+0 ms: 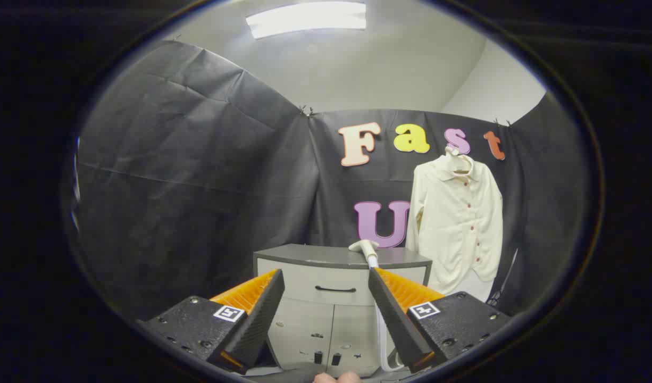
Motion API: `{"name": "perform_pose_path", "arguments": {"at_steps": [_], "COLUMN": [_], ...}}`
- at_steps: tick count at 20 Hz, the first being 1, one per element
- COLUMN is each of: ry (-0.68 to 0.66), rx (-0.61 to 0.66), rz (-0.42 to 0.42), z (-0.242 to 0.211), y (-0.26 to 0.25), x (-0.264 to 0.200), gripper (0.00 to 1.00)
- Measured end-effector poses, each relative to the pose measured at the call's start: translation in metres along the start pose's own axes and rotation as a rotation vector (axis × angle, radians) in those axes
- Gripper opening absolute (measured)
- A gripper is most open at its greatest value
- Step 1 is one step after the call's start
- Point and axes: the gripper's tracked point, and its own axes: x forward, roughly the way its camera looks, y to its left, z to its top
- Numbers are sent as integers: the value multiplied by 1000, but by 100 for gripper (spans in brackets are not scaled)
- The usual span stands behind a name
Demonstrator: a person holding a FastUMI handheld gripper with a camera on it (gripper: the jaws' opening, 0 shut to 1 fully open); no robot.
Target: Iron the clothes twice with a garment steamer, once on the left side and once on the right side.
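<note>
Gripper [326, 279]: fingers spread wide, holding nothing; steamer [364, 247] lying untouched on far cabinet [315, 256], shirt [456, 223] hanging to its right; both ironing passes judged outstanding.

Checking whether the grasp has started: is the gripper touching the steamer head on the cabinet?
Apart. The gripper view shows the open gripper well short of the steamer head lying on the cabinet.

Claw [326, 276]: wedge fingers spread, ribbed inner faces, square marker tags, screws.
</note>
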Motion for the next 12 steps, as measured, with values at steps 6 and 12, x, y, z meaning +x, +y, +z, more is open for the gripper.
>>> {"name": "perform_pose_path", "arguments": {"at_steps": [6,12], "ry": [6,7], "rx": [-6,2], "rz": [-9,-14], "z": [-4,-2], "y": [-4,-9], "x": [2,2], "gripper": [97,97]}}
